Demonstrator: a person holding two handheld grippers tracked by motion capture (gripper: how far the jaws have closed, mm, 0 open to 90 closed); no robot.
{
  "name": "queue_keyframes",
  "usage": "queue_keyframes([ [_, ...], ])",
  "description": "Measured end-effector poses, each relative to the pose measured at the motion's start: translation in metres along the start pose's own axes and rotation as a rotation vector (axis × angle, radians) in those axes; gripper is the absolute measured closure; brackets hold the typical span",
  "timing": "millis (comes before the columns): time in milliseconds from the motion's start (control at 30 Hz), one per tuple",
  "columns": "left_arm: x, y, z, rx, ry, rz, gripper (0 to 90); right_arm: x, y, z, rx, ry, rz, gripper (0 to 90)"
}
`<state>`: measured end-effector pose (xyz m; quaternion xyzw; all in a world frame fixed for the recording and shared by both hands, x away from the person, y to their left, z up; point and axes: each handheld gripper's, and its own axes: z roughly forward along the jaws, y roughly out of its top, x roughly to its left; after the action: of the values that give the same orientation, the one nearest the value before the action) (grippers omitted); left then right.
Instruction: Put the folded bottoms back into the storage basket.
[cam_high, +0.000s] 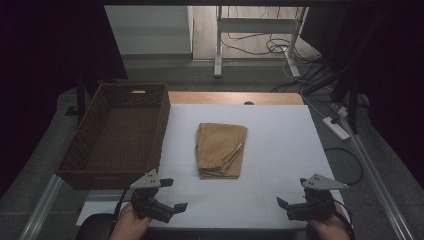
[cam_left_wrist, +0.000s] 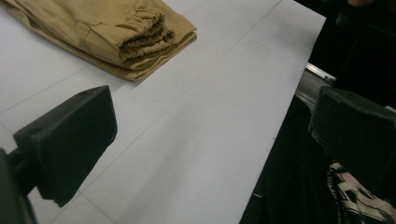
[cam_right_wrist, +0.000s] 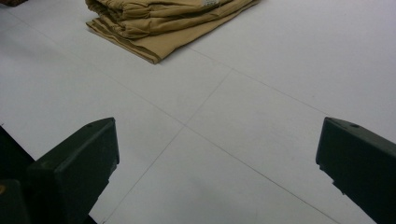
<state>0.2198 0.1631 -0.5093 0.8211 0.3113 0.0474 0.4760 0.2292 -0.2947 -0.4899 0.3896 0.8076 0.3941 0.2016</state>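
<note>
At the far left of the white surface (cam_high: 280, 200) we see an empty brown wicker basket (cam_high: 90, 160), its right wall running along the surface's left edge. Just below its near corner our left gripper (cam_high: 173, 194) hovers at the front edge, jaws spread wide and holding nothing. In the middle lies a folded tan garment (cam_high: 220, 150), probably trousers, flat and well apart from both grippers. At the right front corner our right gripper (cam_high: 292, 192) also waits with jaws released, touching nothing. We judge the work has yet to begin: the next move likely calls for both grippers to reach forward to the garment's near edge and close on the layered cloth together
</note>
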Motion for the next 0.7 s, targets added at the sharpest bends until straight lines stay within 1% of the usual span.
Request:
queue_keyframes([
  [100,0.000,0.002,0.005,-0.001,-0.001,0.007,0.0,0.000,0.000,0.000,0.001,0.000,-0.001,0.2],
  [233,-0.001,0.005,0.013,0.021,-0.003,0.025,0.0,0.000,0.000,0.000,0.000,0.001,-0.001,0.2],
  [267,0.000,0.007,0.015,0.032,-0.004,0.025,0.0,0.000,0.000,0.000,0.000,0.001,-0.001,0.2],
  [400,0.004,0.010,0.024,0.040,-0.014,0.021,0.0,0.000,0.000,0.000,0.000,0.001,-0.001,0.2],
  [600,0.010,0.018,0.038,0.071,0.000,0.034,0.0,0.000,0.000,0.000,0.001,0.003,-0.002,0.2],
  [700,0.014,0.023,0.044,0.072,-0.009,0.022,0.0,0.000,0.000,0.000,0.001,0.004,-0.002,0.2],
])
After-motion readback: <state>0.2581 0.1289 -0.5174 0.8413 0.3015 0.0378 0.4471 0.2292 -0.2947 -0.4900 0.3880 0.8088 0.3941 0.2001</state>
